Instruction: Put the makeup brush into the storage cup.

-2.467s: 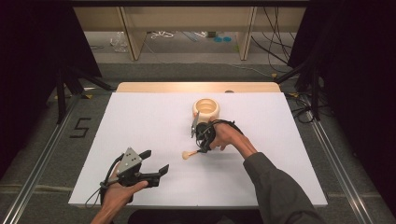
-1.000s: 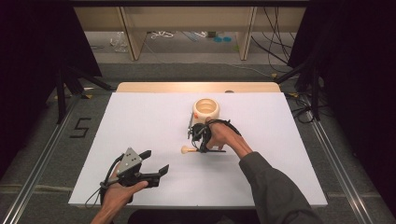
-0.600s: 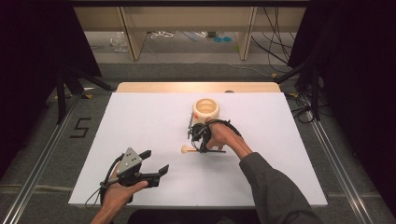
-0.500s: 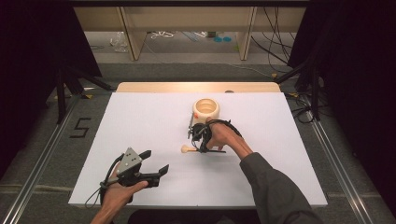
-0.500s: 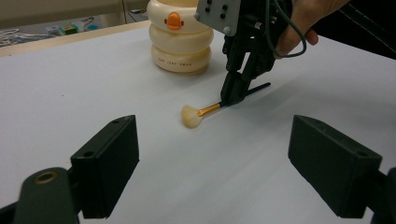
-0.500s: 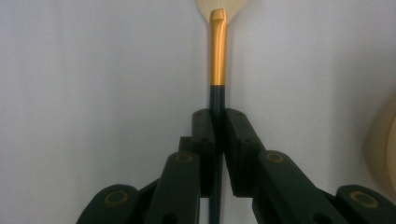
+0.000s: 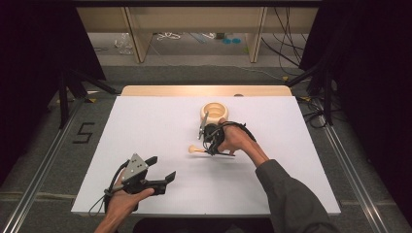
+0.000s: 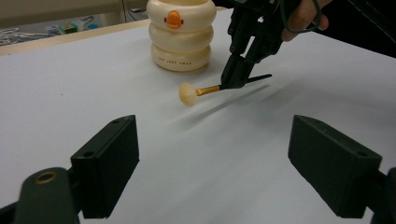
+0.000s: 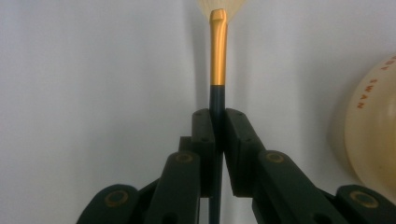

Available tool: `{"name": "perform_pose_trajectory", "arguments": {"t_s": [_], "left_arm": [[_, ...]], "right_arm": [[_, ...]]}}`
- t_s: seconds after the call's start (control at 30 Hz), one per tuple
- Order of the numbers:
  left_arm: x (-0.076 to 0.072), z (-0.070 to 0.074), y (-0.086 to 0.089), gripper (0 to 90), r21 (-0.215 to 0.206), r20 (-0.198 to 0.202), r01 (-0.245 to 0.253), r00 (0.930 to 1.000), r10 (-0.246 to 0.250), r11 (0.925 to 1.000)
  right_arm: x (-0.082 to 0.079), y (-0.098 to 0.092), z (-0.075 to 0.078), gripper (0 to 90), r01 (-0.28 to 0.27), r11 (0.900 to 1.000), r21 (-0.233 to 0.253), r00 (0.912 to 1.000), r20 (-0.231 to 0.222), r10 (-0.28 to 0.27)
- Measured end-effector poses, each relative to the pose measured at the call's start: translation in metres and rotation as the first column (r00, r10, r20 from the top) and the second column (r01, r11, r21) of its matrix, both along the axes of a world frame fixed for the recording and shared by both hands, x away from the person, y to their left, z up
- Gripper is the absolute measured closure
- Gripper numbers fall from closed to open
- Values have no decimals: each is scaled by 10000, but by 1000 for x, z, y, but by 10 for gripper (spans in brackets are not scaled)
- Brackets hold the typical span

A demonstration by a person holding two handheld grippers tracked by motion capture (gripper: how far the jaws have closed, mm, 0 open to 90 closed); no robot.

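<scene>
Clamping the makeup brush (image 9: 217, 60), the right gripper (image 7: 210, 141) is seen near the middle of the bench (image 7: 145, 121), slightly toward the far edge. Jaws are pressed together on the dark handle; gold ferrule and pale bristle head stick out past the tips. In the left gripper view the brush (image 8: 201, 91) is held roughly level, bristles just above the white surface, its shadow lying beneath; contact with the bench cannot be told. In the high view the bristle end (image 7: 194, 149) points toward the left edge.

The cream ringed holder (image 7: 214, 112) with an orange duck mark (image 8: 173, 19) is stood just beyond the right gripper, toward the far edge. Brush and holder are apart.

The left gripper (image 7: 155, 177) is rested near the front-left corner, well apart from the brush. Its jaws are spread wide, nothing between them; the two black pads (image 8: 109, 158) are seen flanking bare white bench. The grey three-cornered plate (image 7: 137, 165) is seen on top.
</scene>
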State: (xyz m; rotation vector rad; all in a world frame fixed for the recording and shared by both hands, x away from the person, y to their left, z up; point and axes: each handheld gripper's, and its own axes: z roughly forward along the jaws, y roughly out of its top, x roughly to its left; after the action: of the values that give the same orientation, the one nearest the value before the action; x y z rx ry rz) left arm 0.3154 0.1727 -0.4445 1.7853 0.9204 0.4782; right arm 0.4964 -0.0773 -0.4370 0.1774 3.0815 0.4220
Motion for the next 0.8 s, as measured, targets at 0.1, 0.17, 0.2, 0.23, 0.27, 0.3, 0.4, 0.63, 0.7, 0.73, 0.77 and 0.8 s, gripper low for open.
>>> {"name": "perform_pose_trajectory", "arguments": {"t_s": [0.1,0.17,0.2,0.23,0.27,0.3,0.4,0.63,0.7,0.73,0.77,0.8], "left_arm": [[0,0,0,161,-34,3,-7,10000,7,10000],[0,0,0,161,-23,-2,-45,10000,45,10000],[0,0,1,161,15,39,-35,10000,35,10000],[1,1,1,161,88,113,37,9999,-38,10000],[0,1,1,161,101,104,16,9999,-17,9999],[0,1,1,161,77,115,22,9999,-23,10000],[1,1,1,161,72,120,12,9999,-13,10000],[1,1,1,161,-78,153,-95,9998,96,9999],[1,1,2,160,-24,175,-110,9998,111,9999],[1,1,2,161,-15,178,-112,9998,112,9999],[1,1,2,161,-18,190,-124,9997,124,9999],[1,1,2,161,-18,190,-124,9997,124,9999]], "right_arm": [[0,-3,6,833,37,9989,461,9999,157,-45],[0,-8,11,833,216,9955,928,9991,344,-249],[-1,-9,12,833,315,9942,1026,9989,315,-349],[-1,-9,12,833,315,9942,1026,9989,315,-349],[-2,-11,15,833,357,9923,1190,9984,389,-405],[-3,-15,20,833,437,9869,1553,9976,462,-514],[-3,-19,23,833,441,9801,1935,9972,504,-548],[-8,-38,28,833,790,9478,3091,9924,653,-1040],[-10,-41,31,833,798,9376,3384,9912,728,-1106],[-11,-42,31,833,764,9342,3486,9914,736,-1085],[-12,-43,32,833,775,9281,3642,9906,771,-1129],[-12,-43,32,833,775,9281,3642,9906,771,-1129]]}}
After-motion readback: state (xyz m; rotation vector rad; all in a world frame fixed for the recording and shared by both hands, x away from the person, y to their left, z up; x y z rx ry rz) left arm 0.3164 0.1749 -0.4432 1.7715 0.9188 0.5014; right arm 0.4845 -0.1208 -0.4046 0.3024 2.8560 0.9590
